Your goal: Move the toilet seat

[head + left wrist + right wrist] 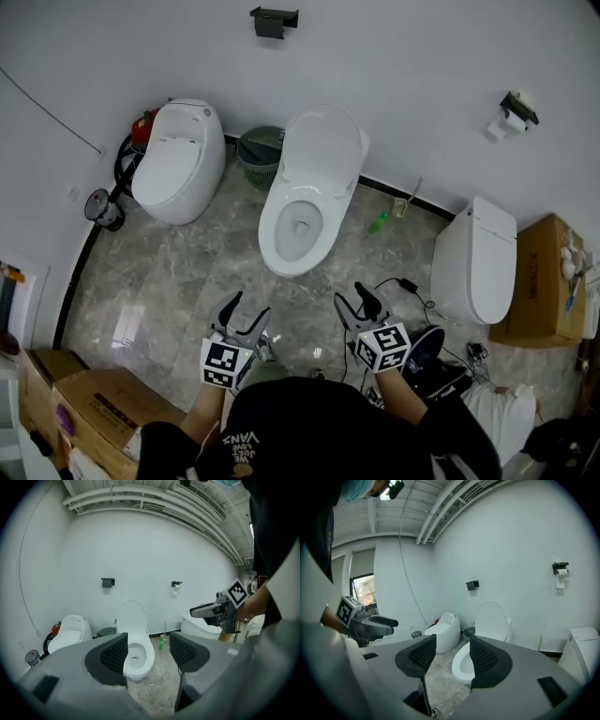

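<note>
The white middle toilet [298, 225] stands against the far wall with its bowl open and its lid [323, 150] raised upright. A white ring lies round the bowl; I cannot tell seat from rim. Both grippers hover over the floor in front of it, well short of the bowl. My left gripper [248, 309] is open and empty; in the left gripper view [147, 652] the bowl [137, 657] shows between its pads. My right gripper [352, 296] is open and empty too, and the right gripper view [452, 656] shows the toilet [461, 665] beyond its pads.
A closed white toilet [178, 159] stands at the left, another [473, 262] at the right. A green mesh bin [260, 155], a green bottle [378, 223] and a toilet brush [411, 199] flank the middle toilet. Cables [403, 286] lie at the right. Cardboard boxes [75, 403] [542, 281] sit at both sides.
</note>
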Tool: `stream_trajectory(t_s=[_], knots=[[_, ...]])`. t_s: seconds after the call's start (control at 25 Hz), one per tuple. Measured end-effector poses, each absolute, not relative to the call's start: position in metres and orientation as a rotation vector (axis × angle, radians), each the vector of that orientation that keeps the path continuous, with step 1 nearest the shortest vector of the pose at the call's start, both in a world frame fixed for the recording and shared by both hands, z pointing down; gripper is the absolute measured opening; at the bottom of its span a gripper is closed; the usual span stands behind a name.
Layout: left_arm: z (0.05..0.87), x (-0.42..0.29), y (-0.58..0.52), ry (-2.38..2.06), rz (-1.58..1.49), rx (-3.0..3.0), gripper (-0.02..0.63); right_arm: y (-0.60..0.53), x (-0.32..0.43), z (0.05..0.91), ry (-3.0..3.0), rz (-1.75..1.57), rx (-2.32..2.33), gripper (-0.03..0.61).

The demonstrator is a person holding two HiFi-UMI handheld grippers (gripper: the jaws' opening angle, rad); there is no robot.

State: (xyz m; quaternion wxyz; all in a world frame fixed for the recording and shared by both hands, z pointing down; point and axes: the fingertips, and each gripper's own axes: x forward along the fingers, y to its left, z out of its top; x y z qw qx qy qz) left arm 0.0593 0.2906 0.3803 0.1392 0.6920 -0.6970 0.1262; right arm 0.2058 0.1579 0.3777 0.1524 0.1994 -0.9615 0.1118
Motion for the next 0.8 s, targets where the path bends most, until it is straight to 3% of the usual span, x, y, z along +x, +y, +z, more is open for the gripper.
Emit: stream_trajectory(t_s=[0.44, 0.8], knots=[[0.440, -0.039, 0.255, -1.757, 0.589, 2.142, 0.291, 0.148, 0.151, 0.439, -2.567, 0.403, 0.868, 0.236], [0.528, -0.066, 0.248, -1.607, 0.702, 2.077, 0.288, 0.144, 0.146, 0.517, -2.387, 0.555, 0.919, 0.244]])
